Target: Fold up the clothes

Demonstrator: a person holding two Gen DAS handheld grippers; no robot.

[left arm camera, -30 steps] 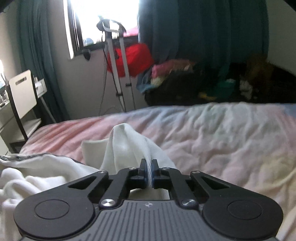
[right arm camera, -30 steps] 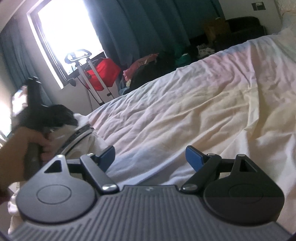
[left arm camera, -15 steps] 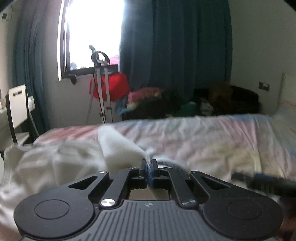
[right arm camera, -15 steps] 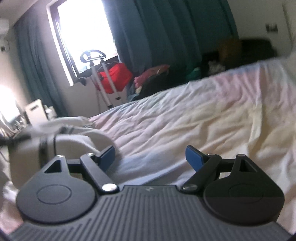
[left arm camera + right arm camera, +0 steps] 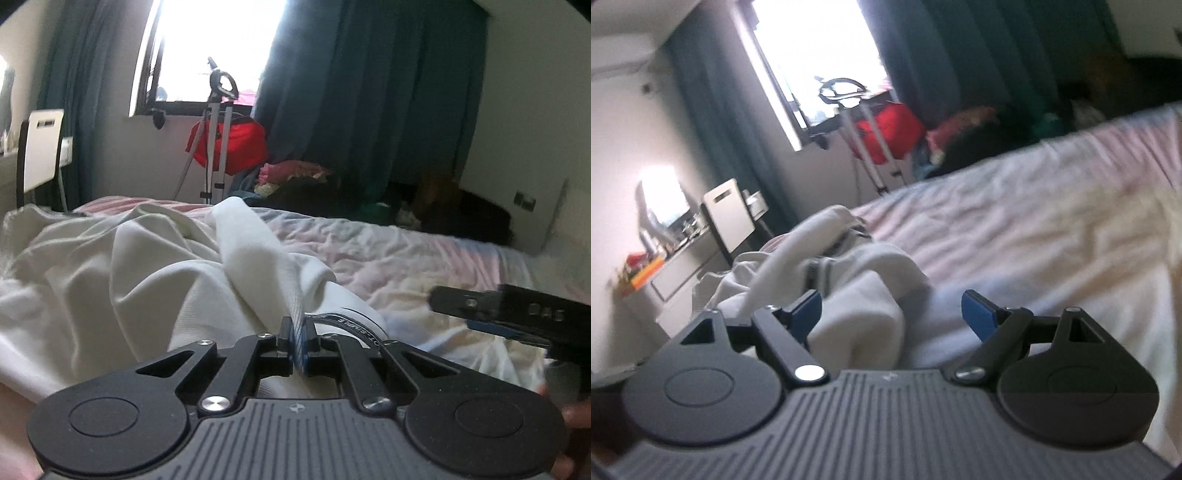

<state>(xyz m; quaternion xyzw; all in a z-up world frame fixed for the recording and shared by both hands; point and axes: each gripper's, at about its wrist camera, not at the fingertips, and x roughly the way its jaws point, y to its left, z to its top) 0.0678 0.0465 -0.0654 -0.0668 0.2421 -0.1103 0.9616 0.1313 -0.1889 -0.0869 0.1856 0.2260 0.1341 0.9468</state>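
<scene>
White garment on the bed is pinched in left gripper jaws; right gripper jaws wide.

The garment is plain white, with a dark printed band at its neck. The bed sheet beyond it is pale, washed with pink and faint yellow. The curtains behind the bed are dark teal. A bag by the curtains is bright red. The fingers carry blue pads on black arms.

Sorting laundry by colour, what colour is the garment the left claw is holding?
White garment, clearest in the left wrist view.
</scene>
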